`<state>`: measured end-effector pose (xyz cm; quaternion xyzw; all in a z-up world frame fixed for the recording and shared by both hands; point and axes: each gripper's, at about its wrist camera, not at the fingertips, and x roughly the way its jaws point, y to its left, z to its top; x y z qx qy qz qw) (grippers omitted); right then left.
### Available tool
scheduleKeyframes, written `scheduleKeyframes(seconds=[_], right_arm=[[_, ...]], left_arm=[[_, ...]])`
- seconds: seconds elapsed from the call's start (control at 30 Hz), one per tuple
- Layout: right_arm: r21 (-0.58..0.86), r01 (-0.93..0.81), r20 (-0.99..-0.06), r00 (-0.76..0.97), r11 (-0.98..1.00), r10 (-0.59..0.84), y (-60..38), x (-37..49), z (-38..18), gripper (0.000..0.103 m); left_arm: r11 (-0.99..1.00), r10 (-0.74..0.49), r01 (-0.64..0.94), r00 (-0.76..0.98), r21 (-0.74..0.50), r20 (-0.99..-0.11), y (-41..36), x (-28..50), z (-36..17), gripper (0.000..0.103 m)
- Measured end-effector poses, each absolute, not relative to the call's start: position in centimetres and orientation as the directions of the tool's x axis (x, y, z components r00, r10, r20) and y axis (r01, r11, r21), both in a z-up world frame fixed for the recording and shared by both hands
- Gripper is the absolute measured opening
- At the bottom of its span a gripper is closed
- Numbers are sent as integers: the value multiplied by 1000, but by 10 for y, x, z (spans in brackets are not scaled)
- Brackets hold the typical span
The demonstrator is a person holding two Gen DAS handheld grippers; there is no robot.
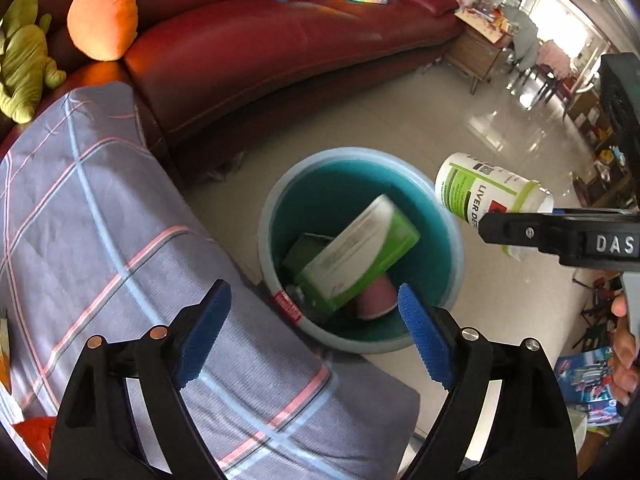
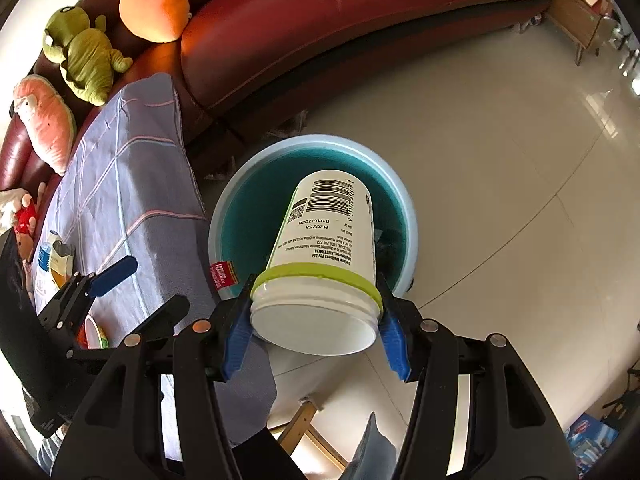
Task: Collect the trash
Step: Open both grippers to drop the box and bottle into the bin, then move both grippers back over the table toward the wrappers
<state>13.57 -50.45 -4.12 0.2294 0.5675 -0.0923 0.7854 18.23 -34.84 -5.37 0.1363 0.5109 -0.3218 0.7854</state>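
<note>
A teal bin (image 1: 440,200) stands on the floor by the table; it also shows in the right wrist view (image 2: 248,208). A blurred green and white box (image 1: 360,256) is in mid-air over the bin's mouth, above a pink cup (image 1: 376,300) and other trash inside. My left gripper (image 1: 314,332) is open and empty above the bin's near rim. My right gripper (image 2: 316,332) is shut on a white supplement bottle (image 2: 328,236) with a green band, held over the bin; the bottle also shows in the left wrist view (image 1: 480,188).
A table with a grey checked cloth (image 1: 100,220) is left of the bin, with packets (image 2: 56,256) on it. A dark red sofa (image 1: 280,40) with plush toys (image 2: 156,4) runs behind. A wooden side table (image 1: 476,56) stands far right. Tiled floor (image 2: 500,160) surrounds the bin.
</note>
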Motion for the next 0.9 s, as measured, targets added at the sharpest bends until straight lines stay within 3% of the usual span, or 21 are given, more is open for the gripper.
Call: scheduleKeyframes(seconds=[0.23, 0.33, 0.5, 0.9], right_arm=[[261, 382, -940, 308, 887, 144, -496, 146, -50, 53], [271, 376, -943, 287, 886, 166, -490, 148, -56, 66], [255, 372, -947, 282, 893, 153, -484, 149, -53, 73], [243, 364, -949, 280, 899, 143, -464, 138, -39, 77]], left_arm=[[770, -355, 629, 280, -110, -892, -331, 177, -52, 92], [776, -355, 620, 283, -113, -891, -325, 176, -50, 92], [786, -366, 604, 278, -134, -888, -312, 174, -44, 93], [799, -382, 582, 300, -149, -874, -281, 155, -27, 93]])
